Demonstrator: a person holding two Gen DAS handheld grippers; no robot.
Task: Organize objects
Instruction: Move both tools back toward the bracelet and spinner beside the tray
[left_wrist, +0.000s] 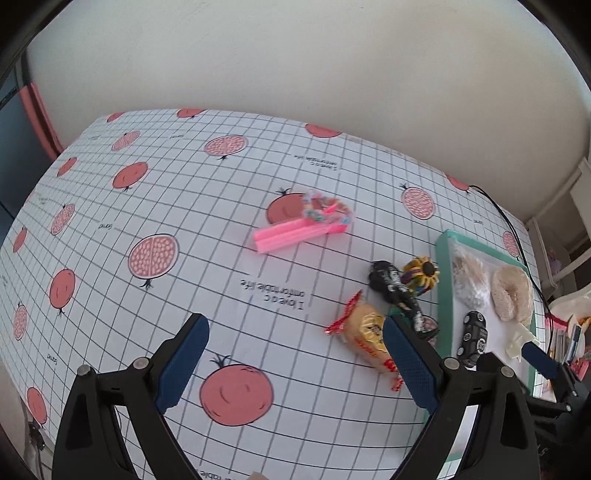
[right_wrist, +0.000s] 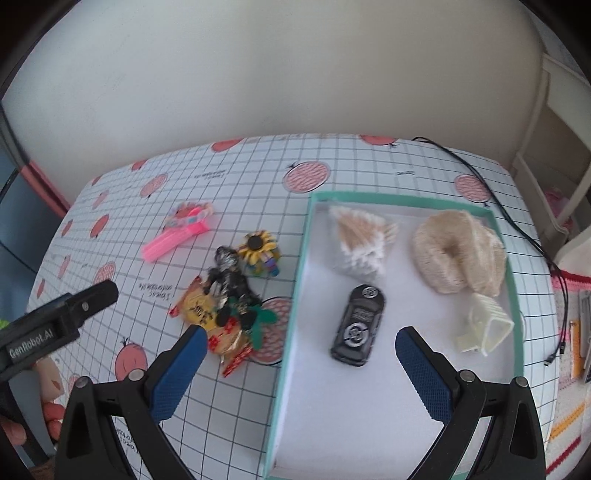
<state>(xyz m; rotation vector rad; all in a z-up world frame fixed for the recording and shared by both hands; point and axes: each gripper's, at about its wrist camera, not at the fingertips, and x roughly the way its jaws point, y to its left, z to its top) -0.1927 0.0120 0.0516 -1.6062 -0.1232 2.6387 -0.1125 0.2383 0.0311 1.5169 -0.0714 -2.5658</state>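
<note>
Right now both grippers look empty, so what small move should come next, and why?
Probably ease the open left gripper forward and to its right, toward the yellow snack packet. That packet lies on the tablecloth outside the teal tray, closest to the left fingers, while the toy car and other items already sit inside. The right gripper hovers open over the tray.

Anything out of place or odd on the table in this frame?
Nothing is spilled or broken. A pile beside the tray looks untidy: the black figure lies across the yellow snack packet, next to the sunflower toy. The pink stick lies apart with a beaded bracelet on it.
</note>
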